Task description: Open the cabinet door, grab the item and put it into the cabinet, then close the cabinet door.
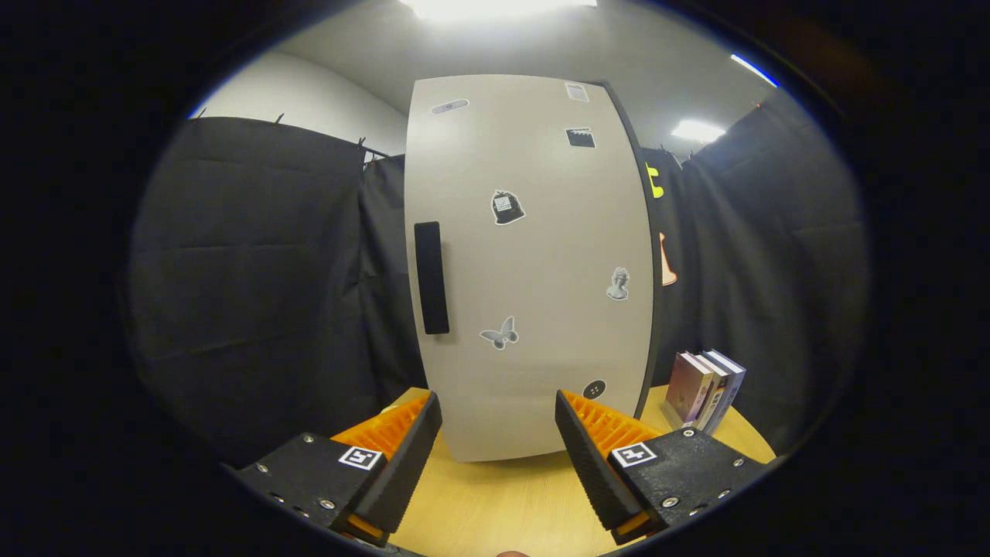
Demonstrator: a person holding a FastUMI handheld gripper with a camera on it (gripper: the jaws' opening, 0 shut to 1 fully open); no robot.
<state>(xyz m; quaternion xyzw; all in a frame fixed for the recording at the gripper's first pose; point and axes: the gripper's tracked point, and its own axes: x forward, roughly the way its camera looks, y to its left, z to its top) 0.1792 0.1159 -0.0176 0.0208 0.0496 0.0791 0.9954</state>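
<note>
A pale cabinet (pixel 534 263) stands upright on the wooden table (pixel 510 503), straight ahead of my fingers. Its door is closed and carries several small stickers. A dark vertical handle (pixel 431 277) sits along the door's left side, above and beyond my left finger. To the right of the cabinet, three books (pixel 704 389) stand upright on the table. My gripper (pixel 499 410) is open, with nothing between its fingers, and is a short way off the door's lower part.
Black cloth walls close in the booth on the left, behind and on the right. The table's curved edge runs just past the books. Bare wood lies between my fingers and the cabinet's base.
</note>
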